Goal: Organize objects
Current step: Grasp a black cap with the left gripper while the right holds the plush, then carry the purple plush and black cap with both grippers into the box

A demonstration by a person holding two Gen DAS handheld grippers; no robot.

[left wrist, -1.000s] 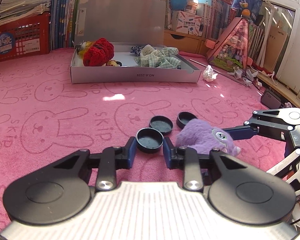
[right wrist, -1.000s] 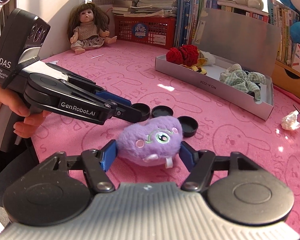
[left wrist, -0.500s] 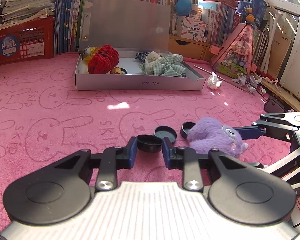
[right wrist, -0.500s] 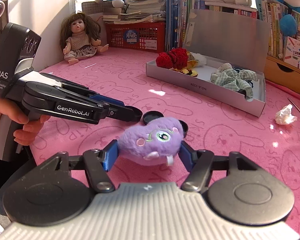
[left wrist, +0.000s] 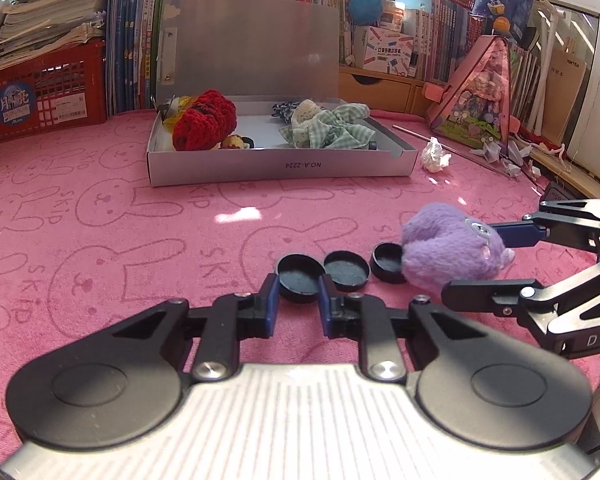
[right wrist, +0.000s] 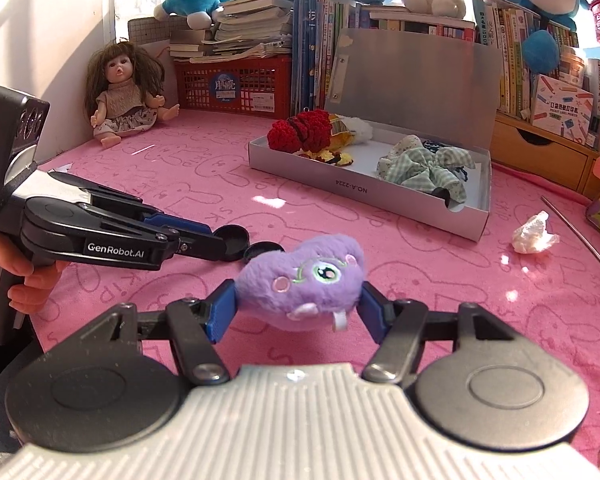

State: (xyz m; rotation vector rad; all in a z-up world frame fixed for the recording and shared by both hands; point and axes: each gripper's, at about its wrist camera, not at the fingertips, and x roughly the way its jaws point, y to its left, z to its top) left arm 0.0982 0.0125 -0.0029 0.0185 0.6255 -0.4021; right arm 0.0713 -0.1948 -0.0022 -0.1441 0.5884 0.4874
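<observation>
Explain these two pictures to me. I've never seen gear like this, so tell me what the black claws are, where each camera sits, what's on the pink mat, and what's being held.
There is no robot here. A person holds a hand-held gripper in each hand, a two-fingered clamp with a camera that looks out along its fingers.

One picture is taken from the left hand-held gripper. Its blue fingers are closed on a black cap; two more caps lie beside it on the pink mat.

The other picture is taken from the right hand-held gripper, which grips a purple plush. In that view the person's left hand shows at the edge.

Further back stands an open grey box that holds a red knitted toy and a checked cloth. A crumpled paper lies to its right, and a doll sits in the corner.
</observation>
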